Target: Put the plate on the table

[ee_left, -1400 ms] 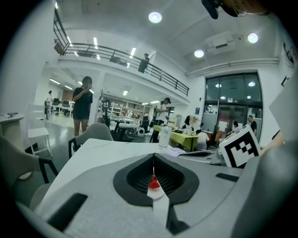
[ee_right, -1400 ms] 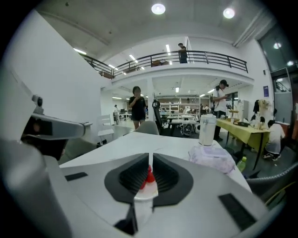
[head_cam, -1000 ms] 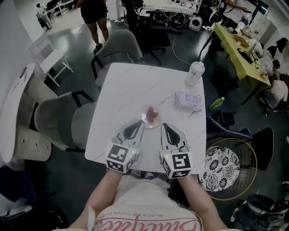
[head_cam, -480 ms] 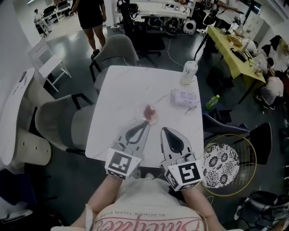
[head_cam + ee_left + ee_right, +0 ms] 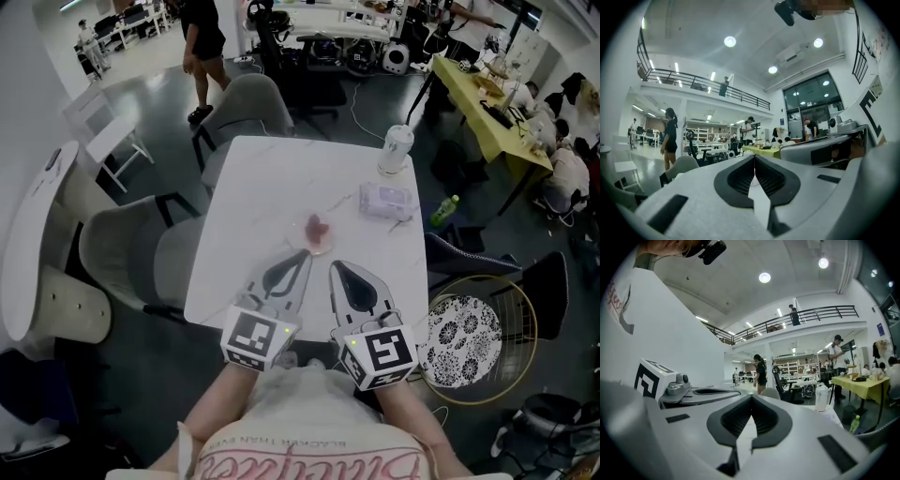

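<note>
1. The plate stands on the white marble surface, a little toward the 6 o'clock side of its middle, with a small pink item on it; what that item is cannot be told.
2. A second ago the left tool had its tip close to the plate's near rim. Both tools have since drawn back toward the person, and the plate now stands apart from them.
3. The left tool sits at 7 o'clock of the plate; its own view shows the jaws pressed together at the tips with nothing between them.
4. The right tool sits at 5 o'clock of the plate, its jaws likewise together and empty.
5. A pack of wipes lies at 2 o'clock of the plate, and a lidded white cup stands at the surface's 1 o'clock corner, both well apart from the plate.
6. Judgement: with the plate resting flat and neither tool on it, the placing looks complete; what remains is only to clear the tools away.
</note>
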{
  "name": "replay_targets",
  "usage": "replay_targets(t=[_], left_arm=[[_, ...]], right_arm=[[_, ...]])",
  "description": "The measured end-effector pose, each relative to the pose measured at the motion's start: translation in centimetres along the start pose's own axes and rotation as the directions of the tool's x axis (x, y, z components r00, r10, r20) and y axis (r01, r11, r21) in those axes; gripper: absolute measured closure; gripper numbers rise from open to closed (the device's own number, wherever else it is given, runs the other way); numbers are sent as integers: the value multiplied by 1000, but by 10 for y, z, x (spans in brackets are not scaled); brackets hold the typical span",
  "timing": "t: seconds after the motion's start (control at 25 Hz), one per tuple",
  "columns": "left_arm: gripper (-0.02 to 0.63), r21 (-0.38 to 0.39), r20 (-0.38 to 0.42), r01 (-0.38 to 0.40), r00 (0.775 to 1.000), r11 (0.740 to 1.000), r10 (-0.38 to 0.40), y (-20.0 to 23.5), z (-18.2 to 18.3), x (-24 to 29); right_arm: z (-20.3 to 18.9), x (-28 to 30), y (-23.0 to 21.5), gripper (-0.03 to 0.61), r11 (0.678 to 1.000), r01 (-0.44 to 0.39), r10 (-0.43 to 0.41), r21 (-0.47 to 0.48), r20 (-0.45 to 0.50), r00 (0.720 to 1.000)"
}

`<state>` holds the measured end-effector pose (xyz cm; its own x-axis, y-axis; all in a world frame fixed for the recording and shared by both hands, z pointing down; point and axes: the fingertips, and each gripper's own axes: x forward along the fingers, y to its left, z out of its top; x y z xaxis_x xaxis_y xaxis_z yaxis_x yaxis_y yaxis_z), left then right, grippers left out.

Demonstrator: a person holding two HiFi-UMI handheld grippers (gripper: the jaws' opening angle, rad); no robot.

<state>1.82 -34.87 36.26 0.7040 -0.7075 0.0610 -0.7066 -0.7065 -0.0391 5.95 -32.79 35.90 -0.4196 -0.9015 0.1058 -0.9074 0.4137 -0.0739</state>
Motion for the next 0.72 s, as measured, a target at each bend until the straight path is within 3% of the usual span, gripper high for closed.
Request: replay_targets(t=[0.72], left_arm=[[609, -1, -3, 2, 1000, 1000, -2, -1, -3, -4]], right_arm=[[-13, 0, 0, 575, 999, 38, -37, 12, -50, 998]])
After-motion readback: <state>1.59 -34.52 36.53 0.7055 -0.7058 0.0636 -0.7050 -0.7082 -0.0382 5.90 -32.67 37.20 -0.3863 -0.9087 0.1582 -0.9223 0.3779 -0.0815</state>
